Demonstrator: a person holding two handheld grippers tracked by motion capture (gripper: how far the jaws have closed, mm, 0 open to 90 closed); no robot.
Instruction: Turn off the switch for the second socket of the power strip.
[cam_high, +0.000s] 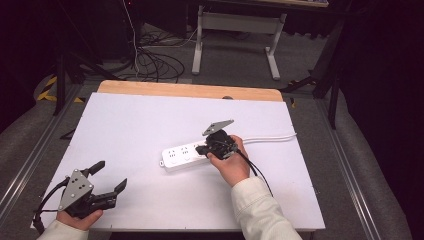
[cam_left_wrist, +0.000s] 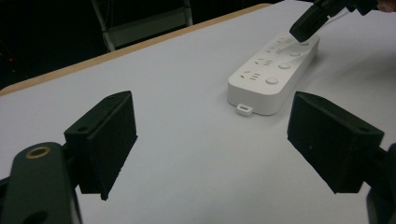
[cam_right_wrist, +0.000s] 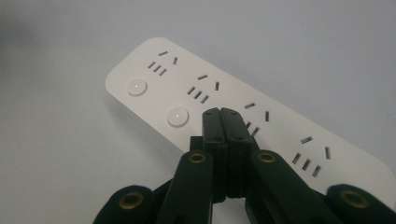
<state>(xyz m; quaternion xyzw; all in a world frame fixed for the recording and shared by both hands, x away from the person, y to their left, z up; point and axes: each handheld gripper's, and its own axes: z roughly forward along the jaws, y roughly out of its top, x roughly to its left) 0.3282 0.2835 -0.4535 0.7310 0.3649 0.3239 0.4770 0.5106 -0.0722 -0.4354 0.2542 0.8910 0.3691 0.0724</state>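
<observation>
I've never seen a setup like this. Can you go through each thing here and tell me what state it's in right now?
Power strip: lying flat on the table, nothing plugged into its sockets.
Power strip's cable: trailing right across the table.
Right gripper: shut, tips over the strip's buttons.
Left gripper: open, empty, away from the strip.
Table: white top.

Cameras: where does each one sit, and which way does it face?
High view: above the person's side, looking forward and down on the table; both forearms, left tool open, right tool at the power strip.
Left gripper view: on the left tool, facing the strip.
Right gripper view: on the shut right tool, over the strip's buttons.
All share the strip.
</observation>
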